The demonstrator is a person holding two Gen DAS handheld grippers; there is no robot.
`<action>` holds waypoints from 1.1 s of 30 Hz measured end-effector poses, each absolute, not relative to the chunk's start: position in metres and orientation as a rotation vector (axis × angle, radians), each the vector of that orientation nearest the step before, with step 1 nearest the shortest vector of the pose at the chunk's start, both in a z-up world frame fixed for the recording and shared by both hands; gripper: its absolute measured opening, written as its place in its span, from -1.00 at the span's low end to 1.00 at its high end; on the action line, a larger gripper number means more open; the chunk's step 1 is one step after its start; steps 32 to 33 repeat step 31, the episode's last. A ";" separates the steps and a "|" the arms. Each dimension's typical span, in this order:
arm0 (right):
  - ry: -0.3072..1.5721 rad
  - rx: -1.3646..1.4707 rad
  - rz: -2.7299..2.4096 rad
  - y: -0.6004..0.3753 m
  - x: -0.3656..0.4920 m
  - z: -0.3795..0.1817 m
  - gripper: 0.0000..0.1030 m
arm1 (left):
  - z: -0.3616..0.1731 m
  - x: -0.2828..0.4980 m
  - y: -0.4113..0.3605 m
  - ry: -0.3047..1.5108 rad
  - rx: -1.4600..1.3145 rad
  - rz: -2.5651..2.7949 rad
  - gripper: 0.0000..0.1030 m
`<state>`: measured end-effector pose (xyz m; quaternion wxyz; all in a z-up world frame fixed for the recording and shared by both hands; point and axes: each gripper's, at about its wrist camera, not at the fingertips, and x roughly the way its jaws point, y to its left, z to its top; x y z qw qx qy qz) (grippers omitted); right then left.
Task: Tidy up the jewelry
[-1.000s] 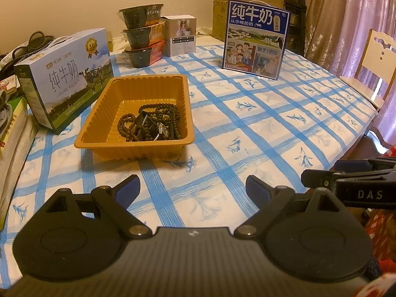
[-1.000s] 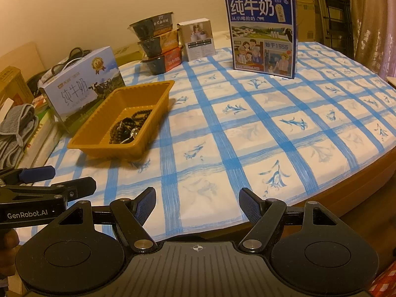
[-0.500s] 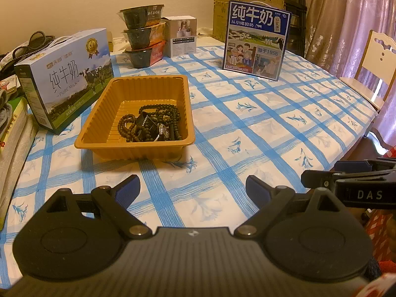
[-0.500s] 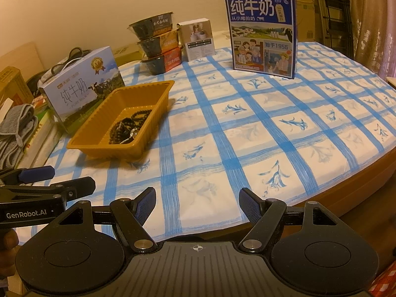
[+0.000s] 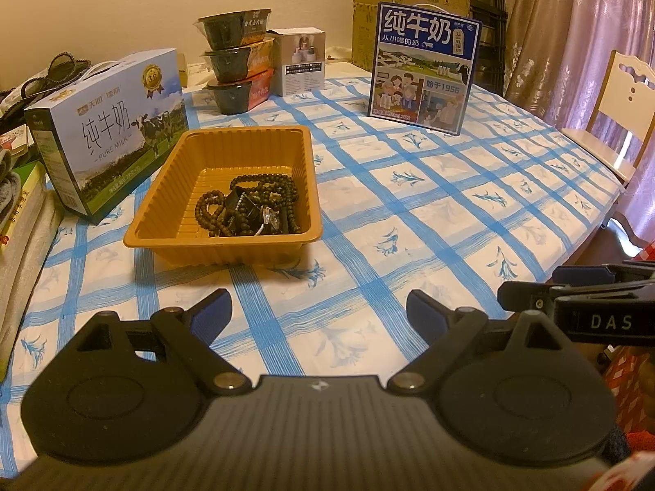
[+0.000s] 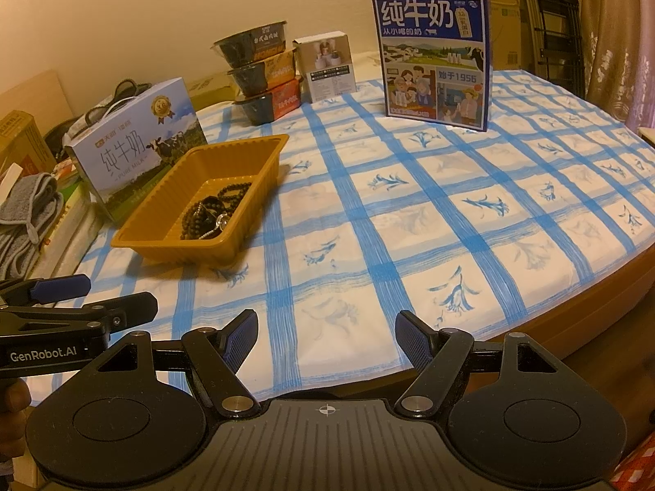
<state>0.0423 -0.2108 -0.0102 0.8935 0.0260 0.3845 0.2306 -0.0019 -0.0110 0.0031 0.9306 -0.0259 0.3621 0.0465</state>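
An orange plastic tray (image 5: 172,172) (image 6: 262,155) sits on the blue-checked tablecloth, left of centre. Inside it lies a tangle of dark bead strings and a shiny chain, the jewelry (image 5: 249,206) (image 6: 215,215), heaped in the near right corner. My left gripper (image 5: 319,307) hovers open over the cloth, a short way in front of the tray, with nothing between its fingers. My right gripper (image 6: 327,329) hangs open near the table's front edge, to the right of the tray, also holding nothing. Each gripper shows at the side of the other's view.
A pale milk carton box (image 5: 106,127) stands left of the tray. Stacked food bowls (image 5: 237,65), a small white box (image 5: 303,61) and a blue milk box (image 5: 423,63) stand at the back. Books and a grey cloth (image 6: 28,208) lie at the left. A chair (image 5: 618,102) stands at the right.
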 end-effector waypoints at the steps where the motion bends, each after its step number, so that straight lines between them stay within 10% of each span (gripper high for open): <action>1: 0.798 0.054 0.479 -0.211 0.042 -0.010 0.43 | 0.003 -0.002 -0.011 0.742 -0.053 0.096 0.77; 33: 0.799 0.055 0.478 -0.212 0.044 -0.011 0.43 | 0.005 0.001 -0.011 0.740 -0.048 0.106 0.77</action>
